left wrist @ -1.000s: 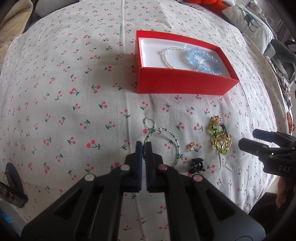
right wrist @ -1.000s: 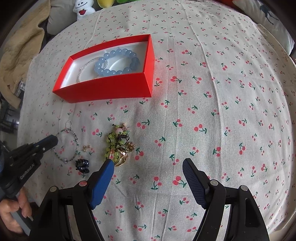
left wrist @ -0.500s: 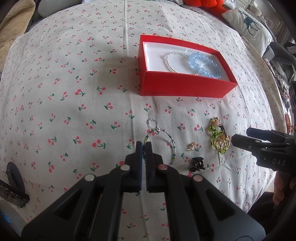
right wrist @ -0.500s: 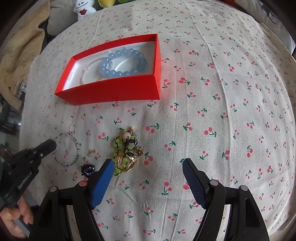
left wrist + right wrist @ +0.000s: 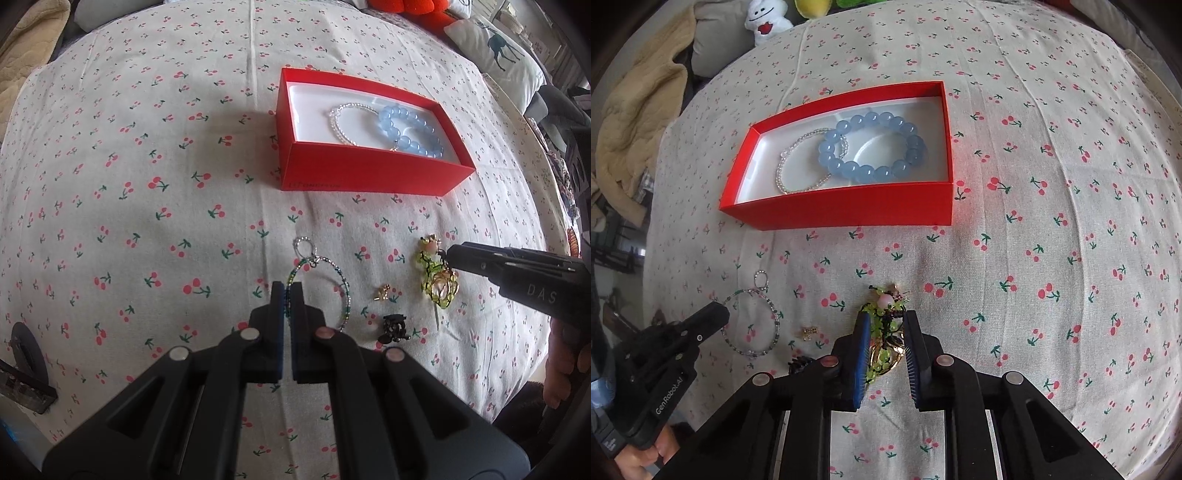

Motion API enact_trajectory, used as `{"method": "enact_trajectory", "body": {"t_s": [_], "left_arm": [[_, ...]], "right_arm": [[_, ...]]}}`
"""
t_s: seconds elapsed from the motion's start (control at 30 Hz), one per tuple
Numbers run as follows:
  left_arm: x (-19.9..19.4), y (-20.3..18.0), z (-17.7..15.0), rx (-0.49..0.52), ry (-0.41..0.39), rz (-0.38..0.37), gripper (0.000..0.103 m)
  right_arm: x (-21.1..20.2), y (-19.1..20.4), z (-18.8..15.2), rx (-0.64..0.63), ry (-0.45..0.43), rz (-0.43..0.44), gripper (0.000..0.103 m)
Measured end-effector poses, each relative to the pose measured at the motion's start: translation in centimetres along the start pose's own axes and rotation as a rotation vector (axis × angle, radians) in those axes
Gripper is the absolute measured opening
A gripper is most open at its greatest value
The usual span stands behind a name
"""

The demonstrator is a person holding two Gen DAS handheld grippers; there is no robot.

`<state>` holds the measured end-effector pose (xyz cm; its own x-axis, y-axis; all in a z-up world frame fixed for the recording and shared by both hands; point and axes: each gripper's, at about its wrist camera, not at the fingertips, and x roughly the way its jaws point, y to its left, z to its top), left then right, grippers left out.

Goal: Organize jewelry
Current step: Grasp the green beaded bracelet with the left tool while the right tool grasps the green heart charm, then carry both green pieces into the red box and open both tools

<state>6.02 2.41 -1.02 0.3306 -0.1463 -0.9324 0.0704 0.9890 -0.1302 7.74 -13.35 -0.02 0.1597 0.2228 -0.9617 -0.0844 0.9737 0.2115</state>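
A red box [image 5: 373, 173] [image 5: 849, 206] on the cherry-print cloth holds a blue bead bracelet [image 5: 410, 129] [image 5: 871, 147] and a clear bead bracelet [image 5: 343, 122] [image 5: 798, 166]. In front of it lie a green beaded hoop [image 5: 332, 280] [image 5: 753, 321], a small gold piece [image 5: 382, 292] [image 5: 809, 332], a black clip [image 5: 395, 326] and a green and gold brooch [image 5: 439, 280] [image 5: 882, 332]. My left gripper [image 5: 287, 295] [image 5: 716, 314] is shut on the hoop's left edge. My right gripper [image 5: 886, 332] [image 5: 454, 254] has its jaws narrowed around the brooch.
A beige blanket [image 5: 635, 122] and a white plush toy [image 5: 768, 22] lie at the far left edge. Pillows [image 5: 495, 48] and red plush [image 5: 406, 11] lie at the back right. A dark object [image 5: 22, 362] sits at the cloth's left edge.
My right gripper has moved forward over the brooch and its jaws have closed from wide open to a narrow gap around it. My left gripper has stayed shut at the hoop.
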Motion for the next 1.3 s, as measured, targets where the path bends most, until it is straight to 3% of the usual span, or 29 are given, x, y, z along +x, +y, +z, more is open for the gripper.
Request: {"method": "enact_trajectory", "body": {"t_s": [0.2,0.47,1.3], "left_arm": [[0.3,-0.2,0.1,0.003,0.008,-0.001,0.003],[0.4,-0.3,0.1,0.0,0.008,-0.002,0.003],[-3.6,-1.2,0.2,0.027,-0.086,-0.07,0.003]], "right_arm": [[1.4,0.3,0.4,0.006,0.023,-0.03,0.018],[2.3,0.3,0.9,-0.006,0.031,-0.037,0.007],[-6.9,0.5,-1.6,-0.063,-0.13,0.154,0.006]]}}
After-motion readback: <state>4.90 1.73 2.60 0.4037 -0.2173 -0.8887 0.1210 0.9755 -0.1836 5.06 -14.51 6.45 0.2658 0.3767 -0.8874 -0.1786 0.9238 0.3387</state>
